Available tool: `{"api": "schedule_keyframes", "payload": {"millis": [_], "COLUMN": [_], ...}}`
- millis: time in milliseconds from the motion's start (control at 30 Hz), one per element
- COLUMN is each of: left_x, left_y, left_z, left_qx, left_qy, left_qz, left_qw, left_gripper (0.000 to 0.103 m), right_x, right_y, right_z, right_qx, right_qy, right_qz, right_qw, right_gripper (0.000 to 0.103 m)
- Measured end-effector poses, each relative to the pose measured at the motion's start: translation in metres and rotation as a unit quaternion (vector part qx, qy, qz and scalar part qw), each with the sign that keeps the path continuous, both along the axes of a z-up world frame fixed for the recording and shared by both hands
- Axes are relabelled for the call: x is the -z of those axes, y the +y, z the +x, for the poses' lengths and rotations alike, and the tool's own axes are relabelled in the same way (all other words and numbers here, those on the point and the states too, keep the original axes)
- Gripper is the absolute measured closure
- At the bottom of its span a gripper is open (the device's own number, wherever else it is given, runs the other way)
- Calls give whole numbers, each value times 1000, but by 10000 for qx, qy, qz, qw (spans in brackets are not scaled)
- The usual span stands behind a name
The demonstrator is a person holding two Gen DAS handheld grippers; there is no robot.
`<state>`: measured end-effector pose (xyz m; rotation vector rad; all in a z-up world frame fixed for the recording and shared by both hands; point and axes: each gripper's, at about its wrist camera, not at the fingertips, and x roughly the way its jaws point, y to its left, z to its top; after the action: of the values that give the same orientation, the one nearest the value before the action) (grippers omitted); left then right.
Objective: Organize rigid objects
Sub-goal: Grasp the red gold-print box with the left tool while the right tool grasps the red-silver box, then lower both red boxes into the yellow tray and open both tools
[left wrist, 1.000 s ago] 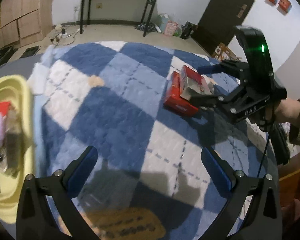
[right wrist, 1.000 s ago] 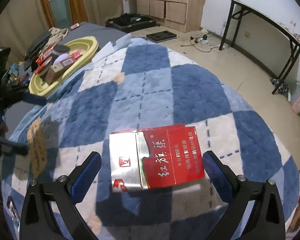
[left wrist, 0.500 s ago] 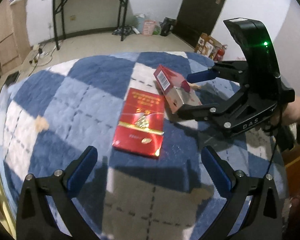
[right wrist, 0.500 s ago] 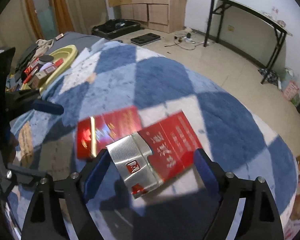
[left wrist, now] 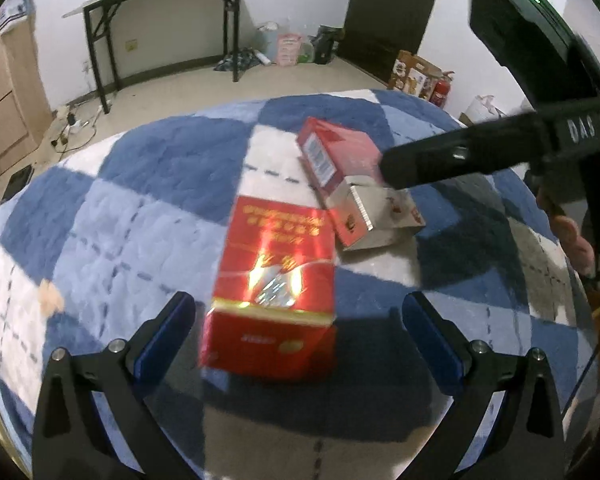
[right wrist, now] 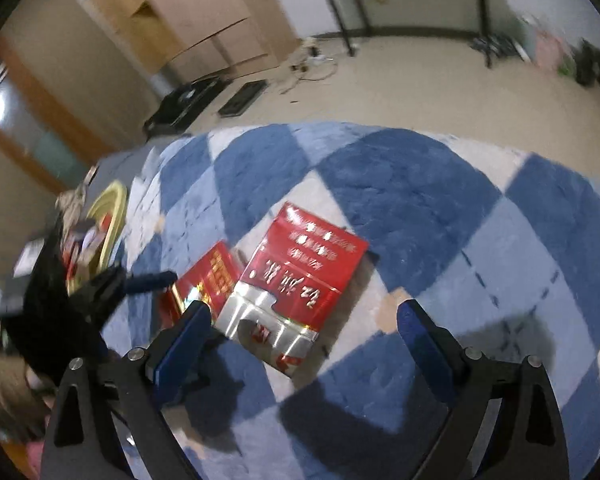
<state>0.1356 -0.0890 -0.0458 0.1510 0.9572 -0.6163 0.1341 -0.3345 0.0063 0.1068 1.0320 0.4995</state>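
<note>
Both claws gape empty: left claw (left wrist: 300, 332) over the red-gold box (left wrist: 272, 292), right claw (right wrist: 304, 332), just widened, beside the red-silver box (right wrist: 296, 280). Neither box has reached the yellow tray (right wrist: 114, 216) yet.

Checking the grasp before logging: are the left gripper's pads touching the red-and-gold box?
Apart. The left wrist view shows the left gripper open, blanket visible between each pad and the red-and-gold box.

We see two cartons on the blanket (left wrist: 140, 220) at mid-frame in the left wrist view: the flat carton (left wrist: 274, 280) lower left, the opened carton (left wrist: 352, 184) upper right, corners nearly touching.
</note>
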Motion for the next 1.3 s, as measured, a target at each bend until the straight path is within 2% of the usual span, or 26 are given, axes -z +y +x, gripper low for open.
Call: {"api": "schedule_keyframes", "payload": {"millis": [67,133,200,300,367,400,467,500,633,733,767,867,933,1067,1167,1233,1300], "left_x": [0,1,6,7,6,4,4,3,-4,-19,-26,-48,-68,-108,-131,-136,-132], "left_y": [-5,-7,-8,-2,0,0,2,5,16,37,47,88,123,210,290,338,371], "left_z": [3,4,5,5,5,4,2,0,-6,-14,-16,-19,-23,-44,-57,-63,-69], "left_qx": [7,-107,-224,-306,-326,-314,-282,-306,-372,-467,-548,-892,-1182,-1733,-2469,-2975,-3305], "left_qy": [72,100,146,197,229,225,224,221,157,62,-1,-65,-172,-604,-699,-716,-664], "left_qz": [-127,-164,-51,-152,-149,-137,-117,-119,-107,-177,-196,-350,-387,-273,-349,-343,-336], "left_qw": [9999,9998,9996,9992,9991,9992,9993,9992,9991,9987,9983,9954,9921,9826,9659,9514,9409], "left_gripper": [7,18,45,45,45,45,45,45,45,45,45,45,45,45,45,45,45], "right_x": [3,4,2,1,9,15,12,11,8,1,-3,-13,-26,-55,-68,-73,-76], "right_y": [0,-3,1,16,20,19,21,21,14,4,-2,-12,-2,70,133,166,215], "right_z": [5,9,15,24,29,30,33,33,31,15,8,-1,-8,-27,-51,-63,-75], "right_qx": [380,866,1050,1128,1312,1447,1496,1452,1340,1210,1139,1130,982,216,-525,-799,-1217], "right_qy": [269,500,700,740,943,1064,1006,989,965,771,585,429,240,-266,-584,-583,-512], "right_qz": [49,374,639,160,11,-44,-128,-134,23,316,422,249,8,-257,-214,-70,-98], "right_qw": [9989,9943,9899,9907,9868,9837,9835,9844,9863,9892,9909,9924,9949,9991,9967,9951,9912], "right_gripper": [7,7,7,11,28,29,42,44,45,45,45,45,45,45,45,45,45]}}
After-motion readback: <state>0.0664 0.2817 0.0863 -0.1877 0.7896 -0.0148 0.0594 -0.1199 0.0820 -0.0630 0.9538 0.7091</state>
